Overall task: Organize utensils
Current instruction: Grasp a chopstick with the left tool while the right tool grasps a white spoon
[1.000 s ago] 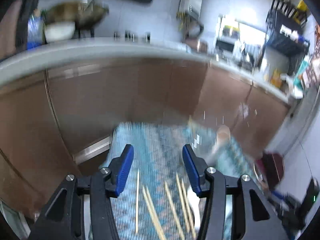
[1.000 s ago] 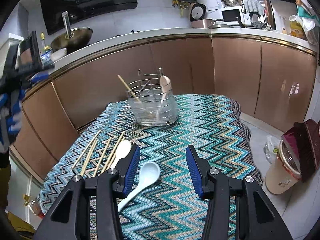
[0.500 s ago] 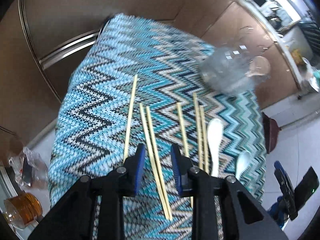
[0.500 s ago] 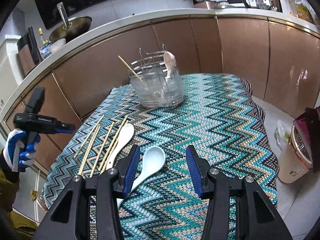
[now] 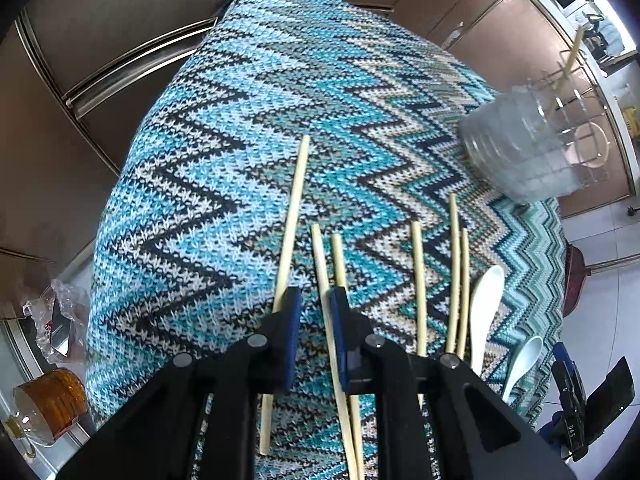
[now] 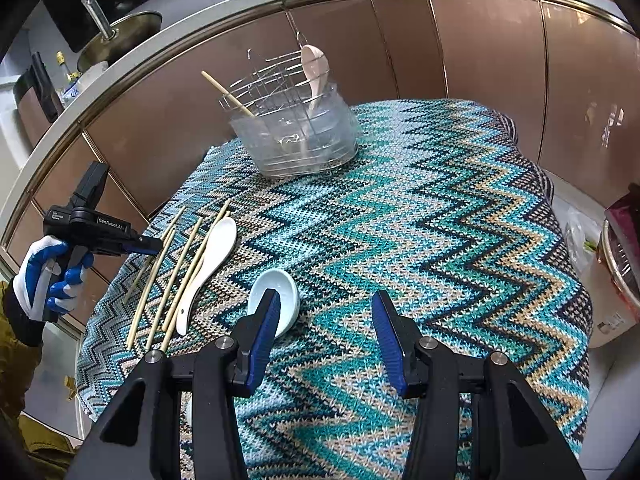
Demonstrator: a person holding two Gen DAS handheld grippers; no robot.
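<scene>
Your left gripper (image 5: 314,308) has its jaws drawn close with a narrow gap between them, low over the chopsticks (image 5: 418,276), and one pale stick (image 5: 320,256) runs up through that gap. I can't tell if the pads actually pinch it yet. Your right gripper (image 6: 324,324) hangs wide apart and empty above the cloth, its left pad just in front of the light-blue spoon (image 6: 280,292).

Risks, as I judge them: a second stick lies right beside the one in the gap, almost touching it under the right pad, so closing here could catch both or flick the neighbour sideways. The sticks are thin, smooth, round-ish bamboo or wood (hard to say which), so a grip near one end would likely let the long part droop or pivot. The knitted zigzag tablecloth (image 6: 460,240) looks soft and loose, so pads pressed too low could snag or drag it, shifting the whole row plus the white spoon (image 6: 212,256).

The holder (image 6: 296,136) sits at the far side, well apart from the row: a wire rack in a clear ribbed plastic tub, w/ one chopstick and a beige spoon already leaning in it. The wire openings look narrow, so a tilted stick may hit the wire, and the tub looks light enough to skid.

The two loose spoons are glossy, prob. ceramic or melamine, curved and slippery for flat pads.
</scene>
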